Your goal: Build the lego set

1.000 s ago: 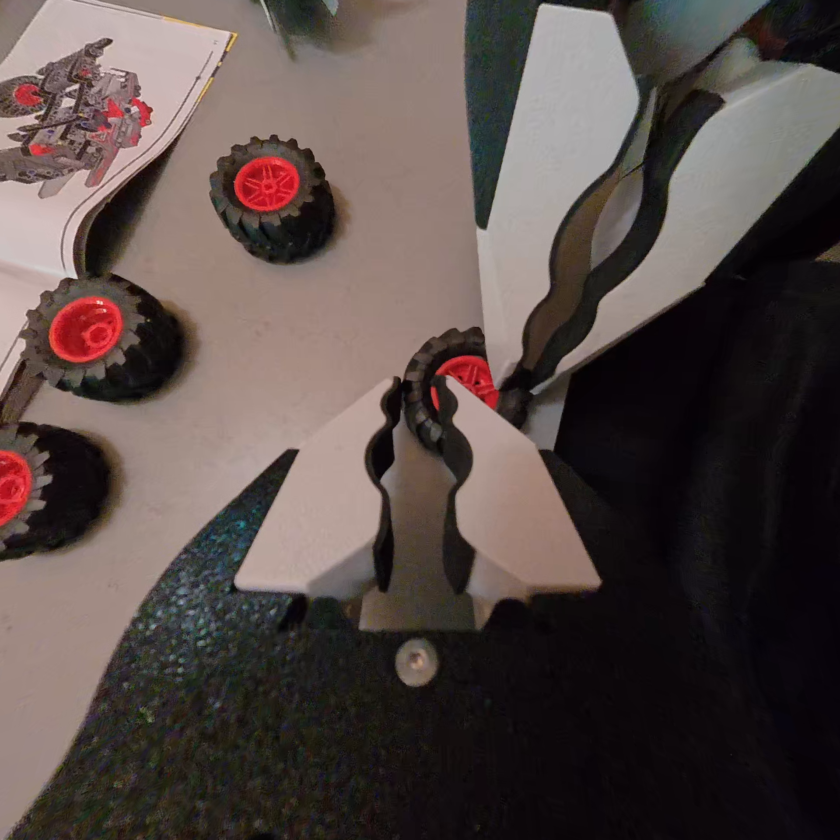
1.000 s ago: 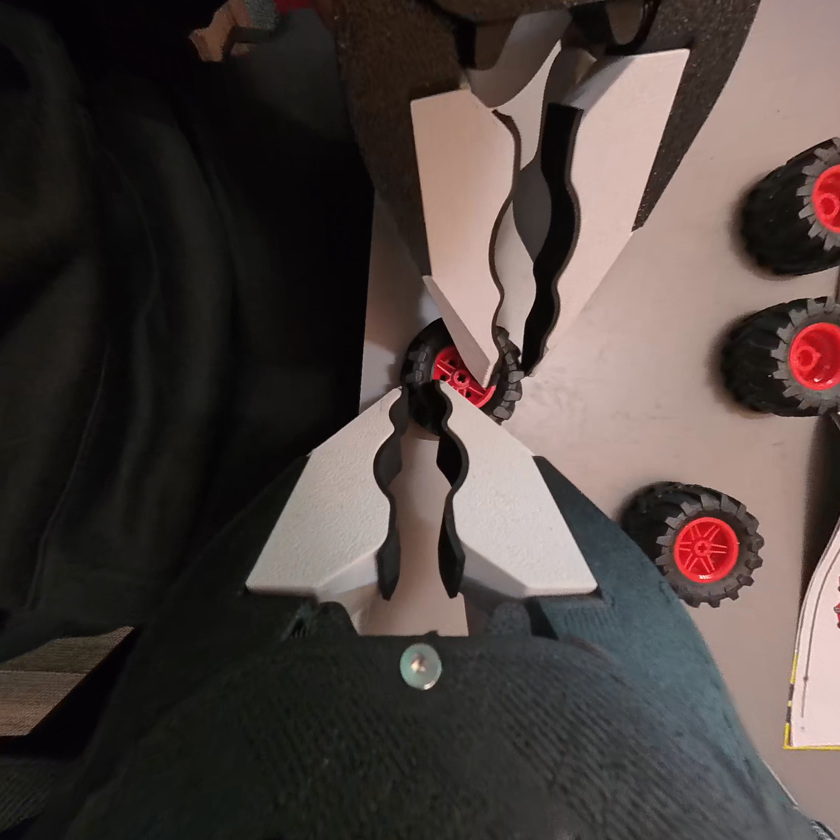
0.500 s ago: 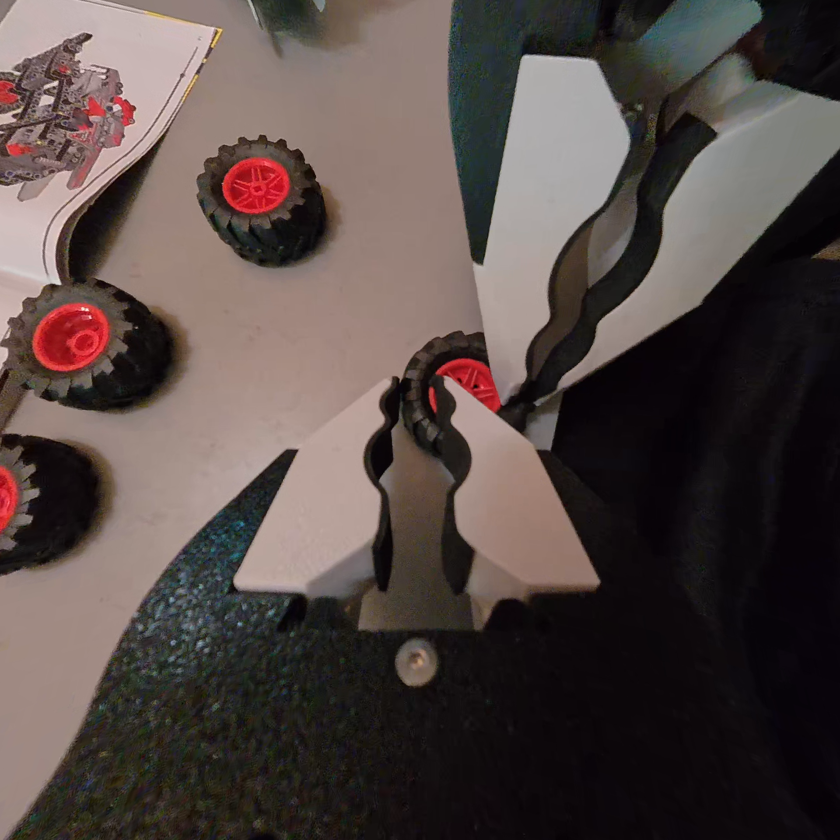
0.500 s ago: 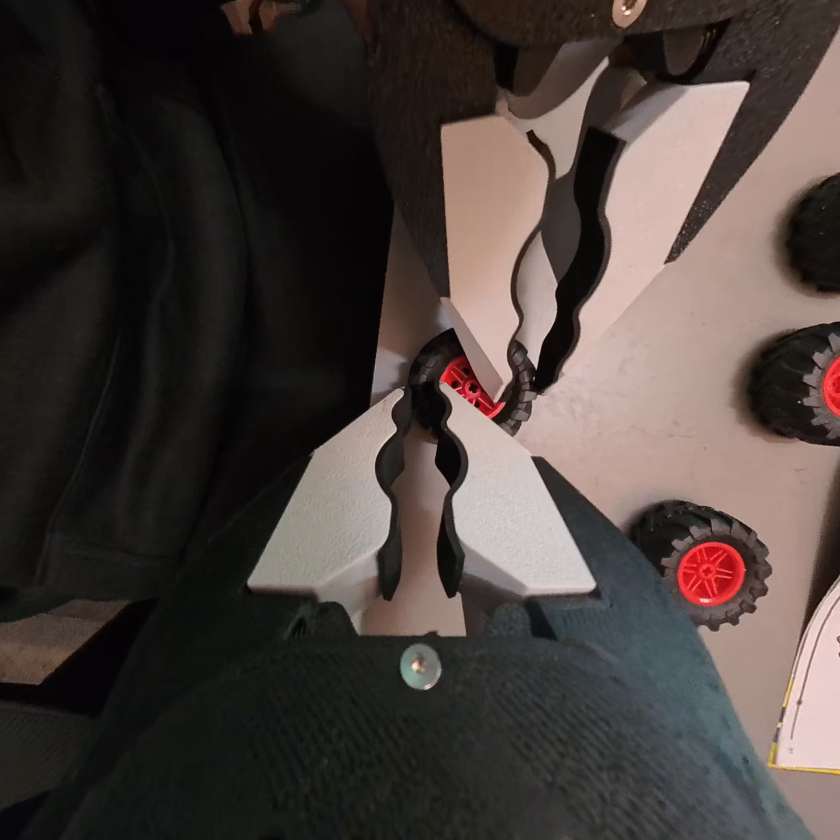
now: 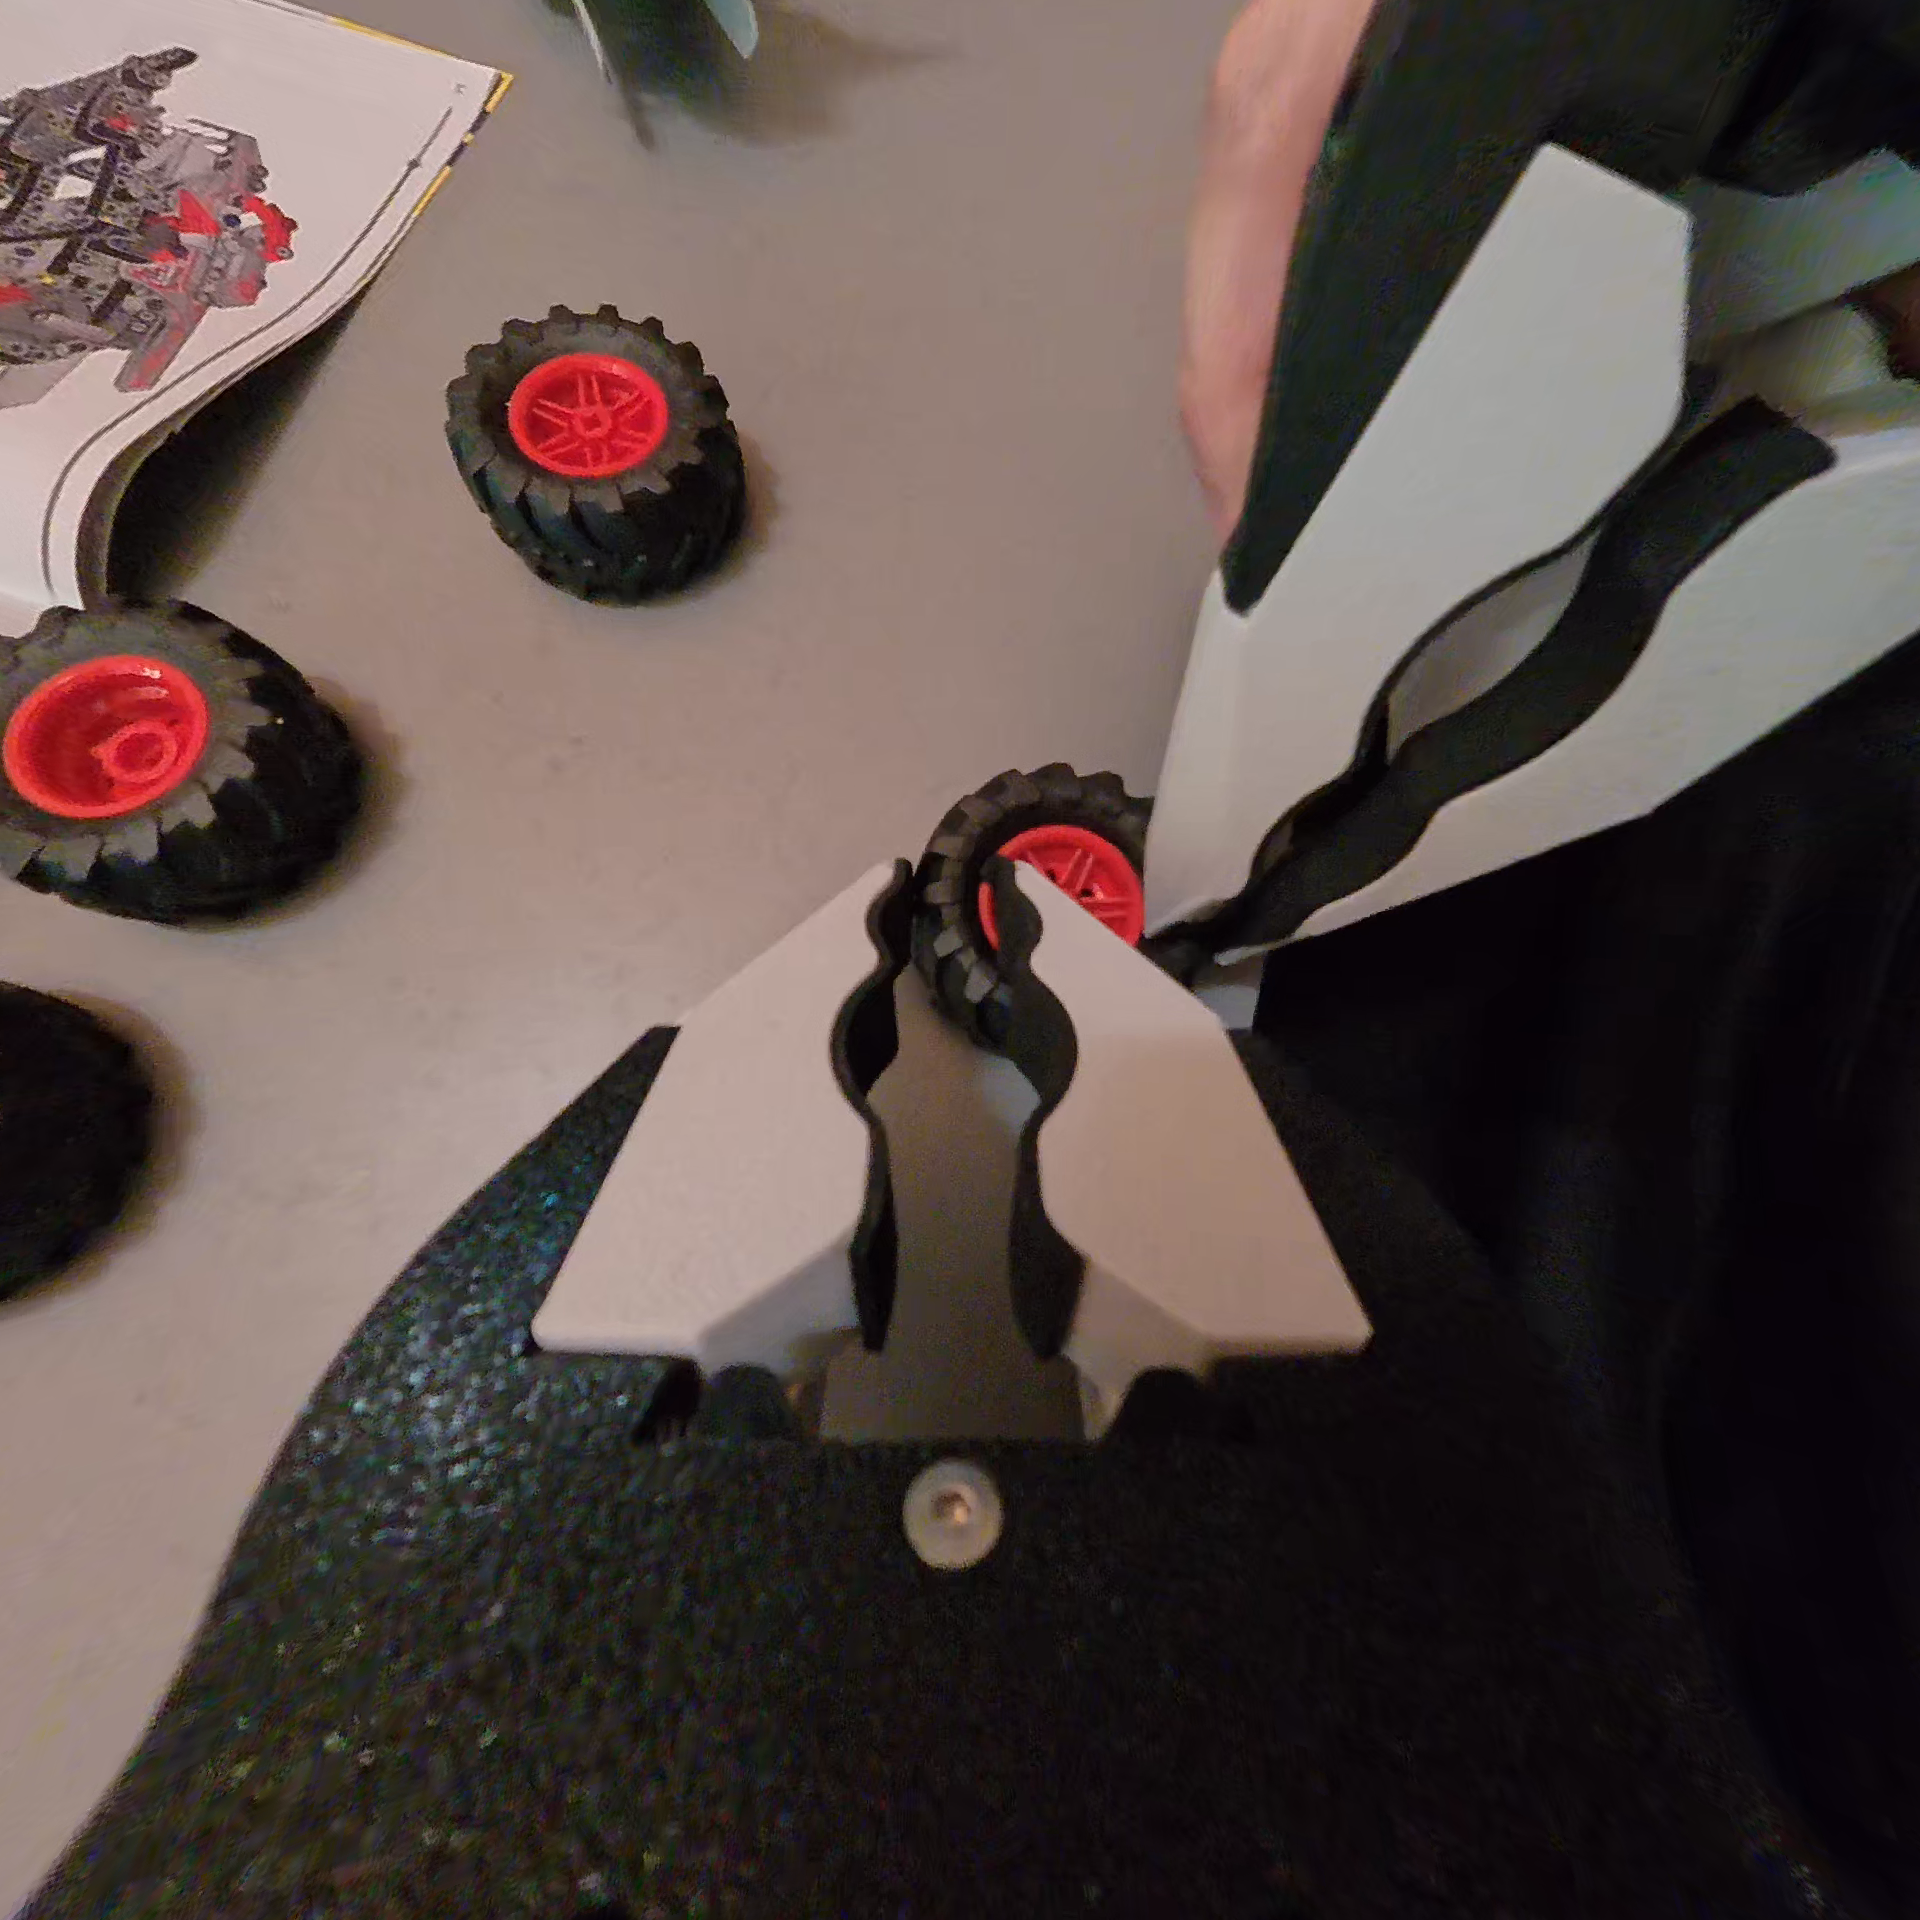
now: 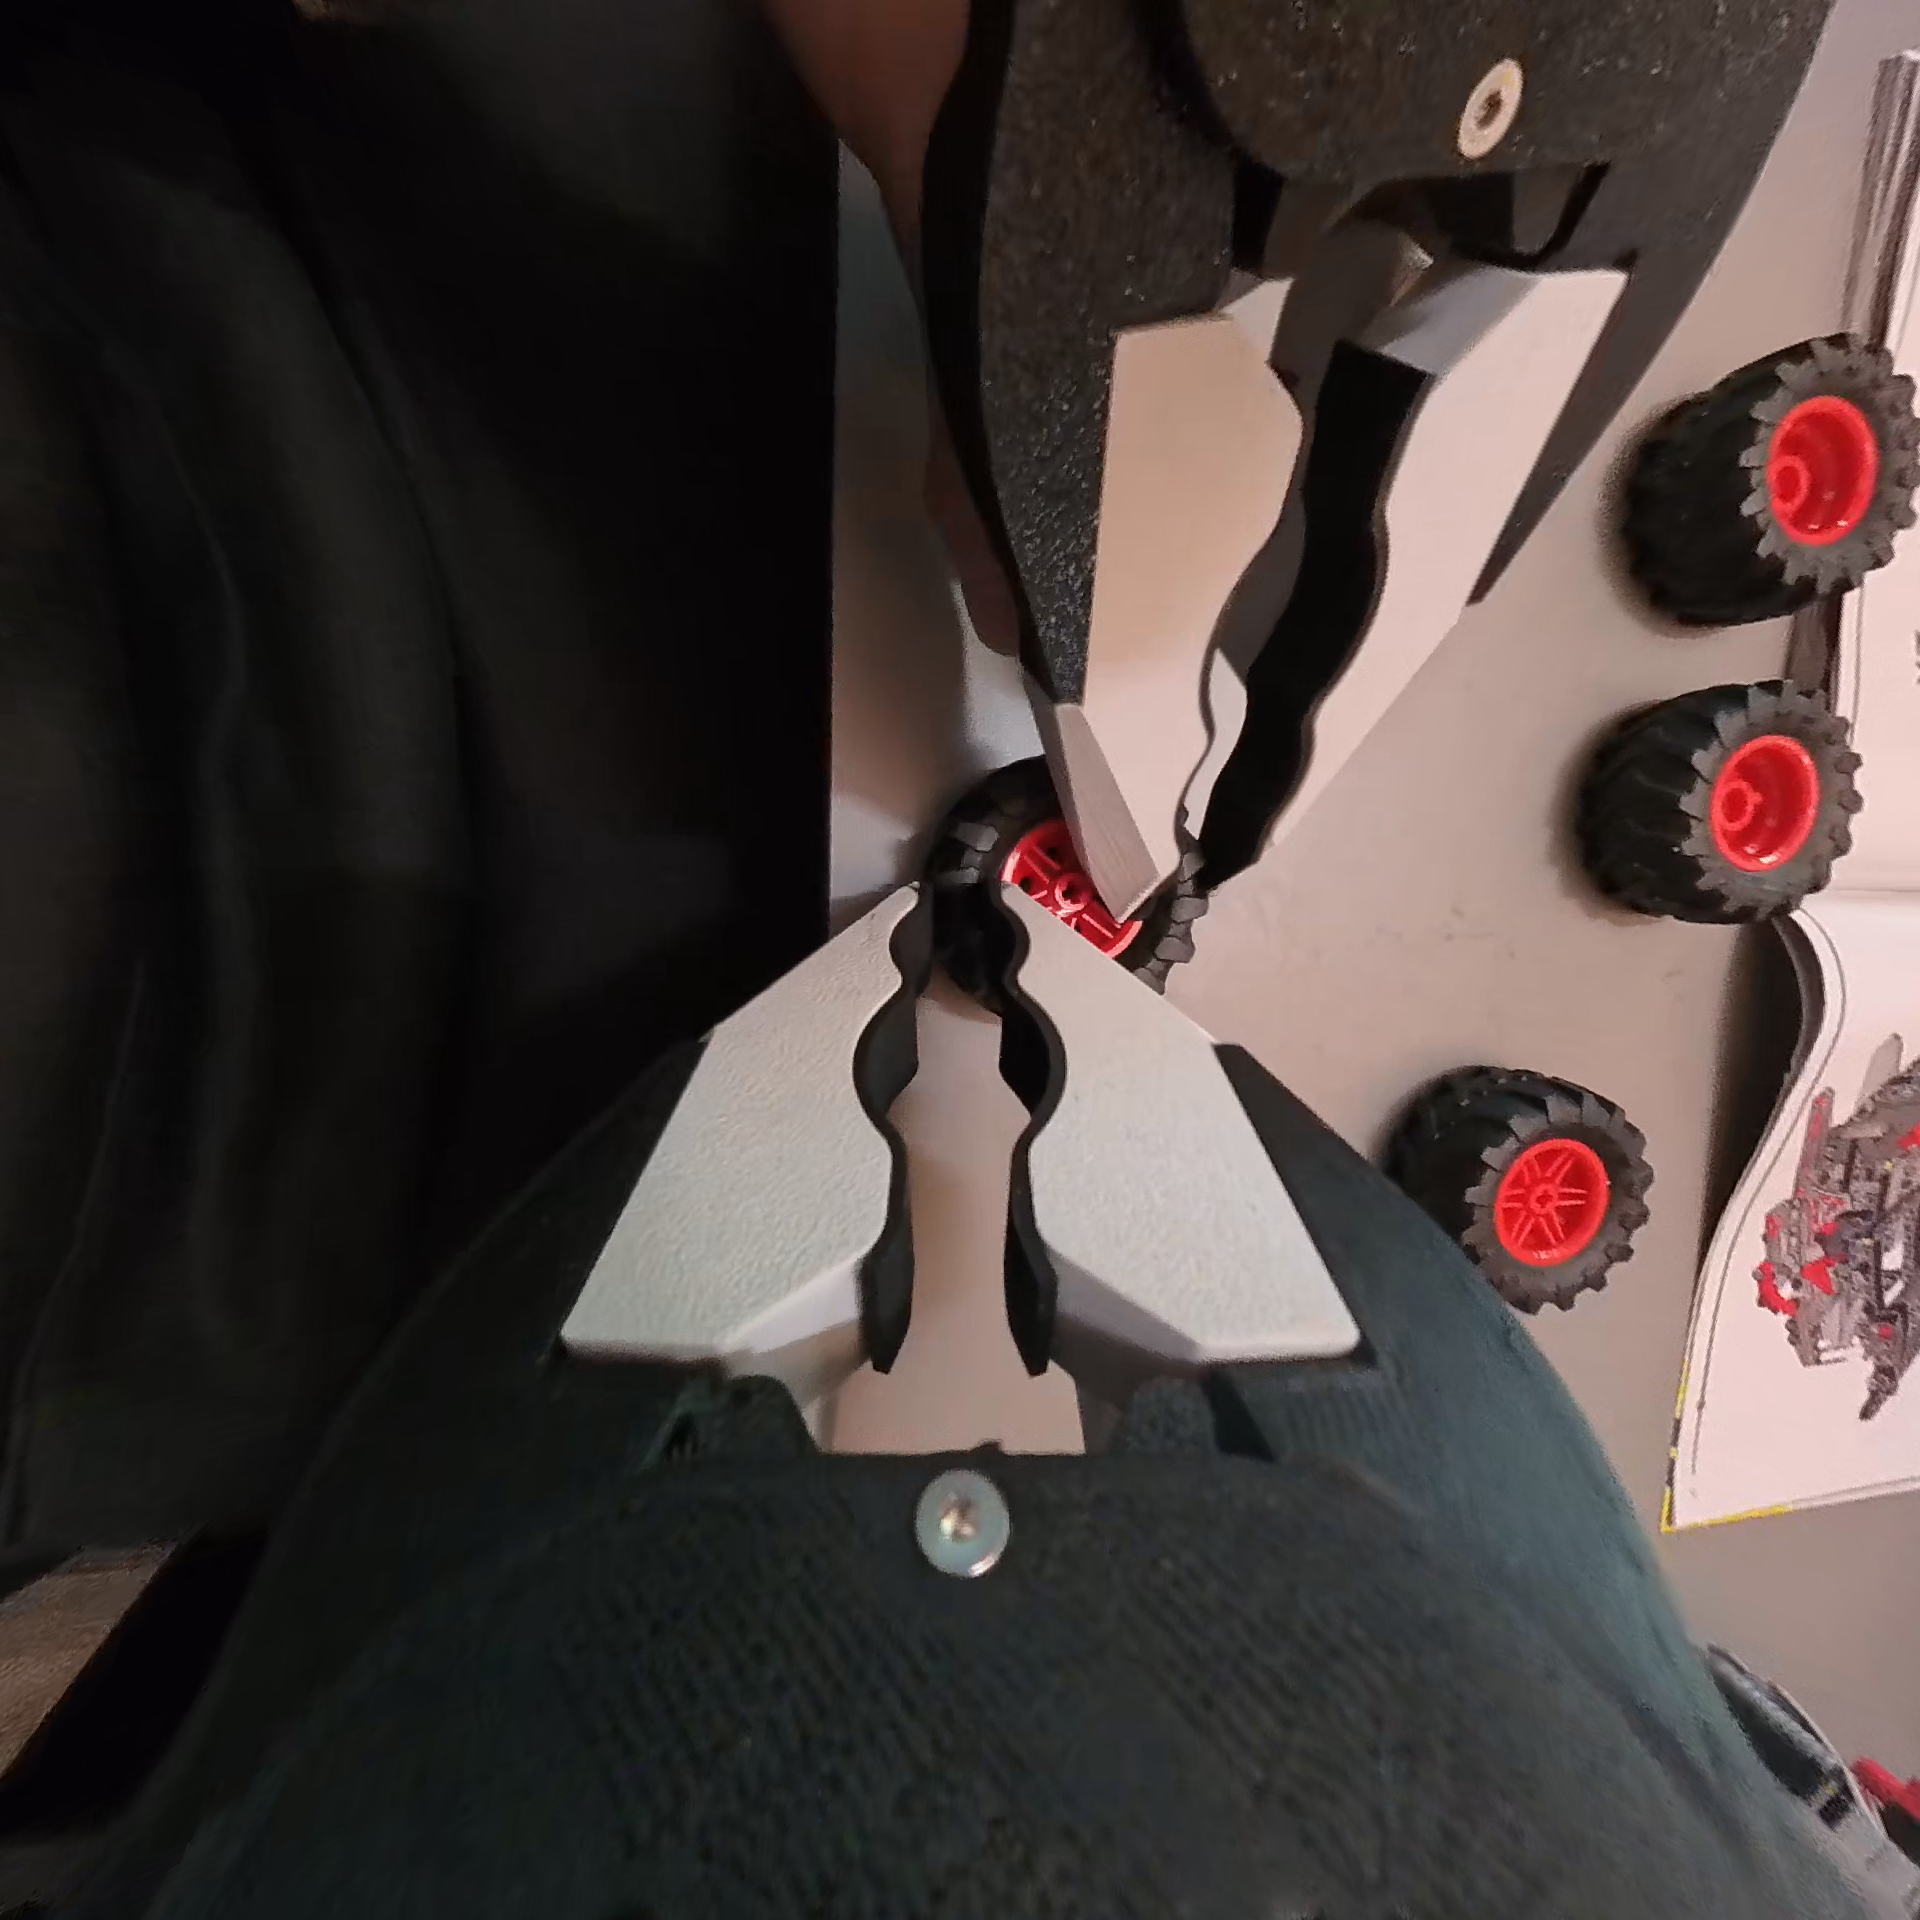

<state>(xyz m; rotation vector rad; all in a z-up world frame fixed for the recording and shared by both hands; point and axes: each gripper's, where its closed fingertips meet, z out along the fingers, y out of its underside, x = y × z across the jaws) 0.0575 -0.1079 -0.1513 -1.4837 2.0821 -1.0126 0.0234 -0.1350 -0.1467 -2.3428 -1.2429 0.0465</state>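
A small wheel [image 5: 1075, 868] with a black tyre and a red hub is held just above the grey table [image 5: 727, 707], near its edge. My left gripper [image 5: 948, 878] is shut on the tyre's near rim, one finger outside the tyre and one over the hub. My right gripper [image 5: 1174, 935] comes in from the upper right and is shut on the wheel's opposite black edge. In the right wrist view, my right gripper [image 6: 964, 899] pinches the wheel [image 6: 1060, 883] from below while the left gripper [image 6: 1169, 883] grips it from above.
Three larger loose wheels [image 5: 592, 452] [image 5: 135, 758] [image 5: 52, 1132] lie on the table to the left, also seen in the right wrist view [image 6: 1527, 1190]. An open instruction booklet [image 5: 156, 229] lies beyond them. A hand [image 5: 1247, 260] and dark cloth [image 5: 1662, 1143] are on the right.
Both grippers keep their hold on the wheel. The right gripper has swung to a flatter angle in the left view. The right view has turned, so more loose wheels and the booklet show.
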